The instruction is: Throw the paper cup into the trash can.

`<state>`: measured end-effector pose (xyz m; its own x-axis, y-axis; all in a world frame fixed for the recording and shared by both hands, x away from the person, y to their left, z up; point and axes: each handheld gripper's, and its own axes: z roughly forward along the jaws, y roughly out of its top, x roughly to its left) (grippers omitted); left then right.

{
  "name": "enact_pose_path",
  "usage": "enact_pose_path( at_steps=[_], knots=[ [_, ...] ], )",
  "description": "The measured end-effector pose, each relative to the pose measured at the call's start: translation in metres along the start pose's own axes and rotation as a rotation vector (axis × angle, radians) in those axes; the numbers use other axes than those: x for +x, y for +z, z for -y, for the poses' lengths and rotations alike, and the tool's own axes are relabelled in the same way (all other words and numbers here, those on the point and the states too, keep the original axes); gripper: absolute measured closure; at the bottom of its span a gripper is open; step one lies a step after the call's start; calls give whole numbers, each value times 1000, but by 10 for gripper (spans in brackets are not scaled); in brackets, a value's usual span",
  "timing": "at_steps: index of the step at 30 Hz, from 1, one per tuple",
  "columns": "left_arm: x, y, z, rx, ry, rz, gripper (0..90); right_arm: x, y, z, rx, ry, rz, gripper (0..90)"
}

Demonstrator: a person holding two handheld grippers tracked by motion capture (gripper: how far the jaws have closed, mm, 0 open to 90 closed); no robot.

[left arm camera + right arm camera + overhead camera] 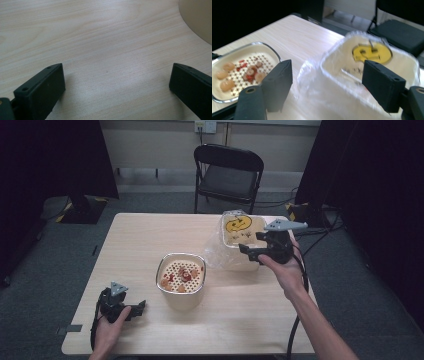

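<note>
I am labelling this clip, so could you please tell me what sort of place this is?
Probably an indoor recording room or lab, not a home: a lone wooden table on grey carpet, a black folding chair by the wall, and dark curtains on both sides.

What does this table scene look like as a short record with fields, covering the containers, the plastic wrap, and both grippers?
surface: light wooden table
near container: cream tub with a perforated insert, holding pale and red food pieces
far container: cream lid or tub with a yellow pumpkin face, lying in loose clear plastic wrap
left gripper: low at the table's near left corner, jaws open, nothing between them
right gripper: beside the wrapped container, jaws open around the wrap's edge, no grip visible
behind table: black folding chair
</note>
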<state>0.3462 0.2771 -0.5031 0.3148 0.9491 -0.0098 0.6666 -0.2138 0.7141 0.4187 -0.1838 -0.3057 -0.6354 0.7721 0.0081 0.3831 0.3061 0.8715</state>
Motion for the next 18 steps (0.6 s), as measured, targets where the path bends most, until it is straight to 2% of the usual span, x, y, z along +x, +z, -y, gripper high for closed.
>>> enact_pose_path(
  at_steps=[4, 5, 6, 7, 8, 9, 11, 12, 14, 15, 17, 18],
  knots=[
    [0, 0, 0, 0, 0, -2, 0, 12, -5, 20, 19, 16, 3, 218],
    [0, 0, 0, 0, 0, -2, 0, 15, -8, 33, 15, 40, 2, 210],
    [0, 0, 0, 0, 0, -2, 0, 15, -8, 33, 15, 40, 2, 210],
    [0, 0, 0, 0, 0, -2, 0, 15, -9, 47, 20, 66, 1, 209],
    [0, 0, 0, 0, 0, -2, 0, 15, -9, 47, 20, 66, 1, 209],
    [0, 0, 0, 0, 0, -2, 0, 15, -10, 54, 24, 82, 4, 209],
    [0, 0, 0, 0, 0, -1, 0, 14, -11, 69, 39, 109, 5, 208],
    [0, 0, 0, 0, -1, -2, 0, 13, -13, 84, 38, 142, 0, 205],
    [0, 0, 0, 0, -1, -1, 0, 14, -13, 91, 44, 146, 5, 200],
    [0, 0, 0, 0, -1, -3, 0, 14, -13, 105, 60, 149, 6, 198],
    [0, 0, 0, 0, -1, -3, 0, 13, -12, 117, 82, 151, 20, 194],
    [0, 0, 0, 0, -1, -3, 0, 13, -12, 117, 82, 151, 20, 194]
  ],
)
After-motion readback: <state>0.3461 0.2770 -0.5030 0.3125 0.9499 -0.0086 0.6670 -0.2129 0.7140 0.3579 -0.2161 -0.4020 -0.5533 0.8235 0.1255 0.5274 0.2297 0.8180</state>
